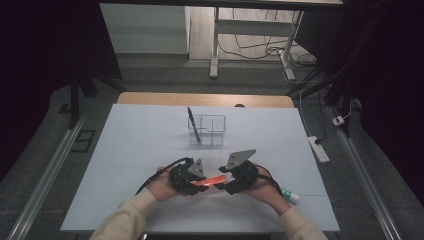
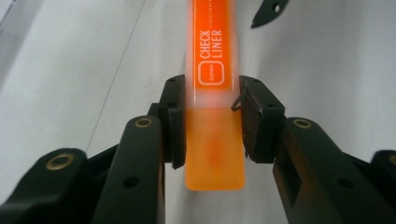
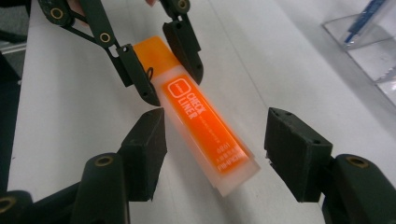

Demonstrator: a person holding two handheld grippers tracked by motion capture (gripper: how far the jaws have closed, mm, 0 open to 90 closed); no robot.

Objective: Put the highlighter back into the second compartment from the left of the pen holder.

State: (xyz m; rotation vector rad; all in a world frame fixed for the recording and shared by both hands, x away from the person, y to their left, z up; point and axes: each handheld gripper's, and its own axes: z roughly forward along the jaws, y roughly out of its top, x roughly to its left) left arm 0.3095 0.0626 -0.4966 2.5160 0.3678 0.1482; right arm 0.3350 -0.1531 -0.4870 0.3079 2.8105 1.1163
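Clear organiser (image 1: 212, 129) holding blue pen (image 1: 193, 125); green-capped tube (image 1: 290, 195) at table (image 1: 135, 150) edge

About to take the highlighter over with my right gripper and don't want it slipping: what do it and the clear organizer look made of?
The orange highlighter looks like smooth, glossy plastic: a frosted translucent sleeve over the orange body, printed white lettering, soft glare. Probably slick.

The clear organizer looks like hard transparent plastic, likely acrylic; the table shows through its thin walls. Glass can't be ruled out.
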